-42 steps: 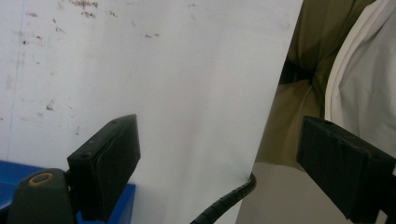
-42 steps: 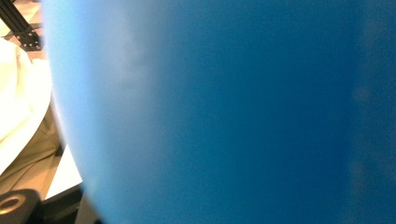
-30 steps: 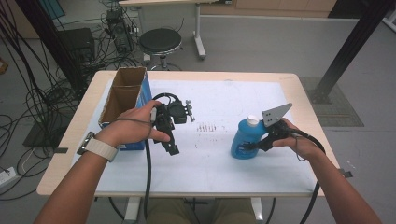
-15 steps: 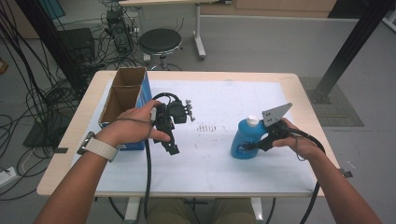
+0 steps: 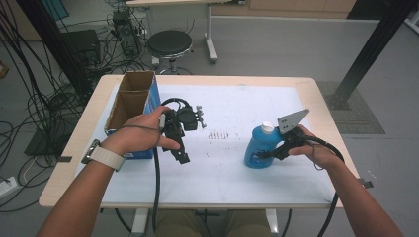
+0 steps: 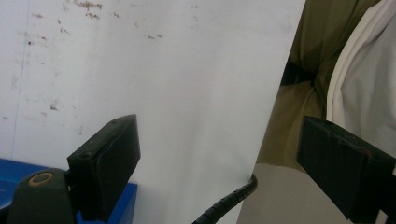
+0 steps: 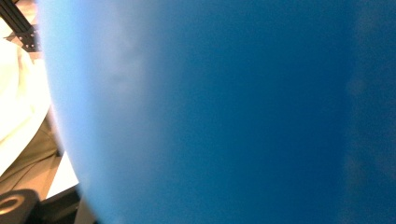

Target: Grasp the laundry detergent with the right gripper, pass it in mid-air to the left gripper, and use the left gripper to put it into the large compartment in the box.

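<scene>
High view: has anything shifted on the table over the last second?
Nothing visibly changed. The right hand-held gripper stays shut on the blue bottle, the left hand-held gripper stays open over the white mat, and the cardboard box is where it was.

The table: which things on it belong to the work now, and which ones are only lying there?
In the work:
- blue bottle, clamped by the right gripper
- left gripper, open, holding nothing

Lying about:
- open cardboard box at the table's left edge
- white sheet covering the table
</scene>
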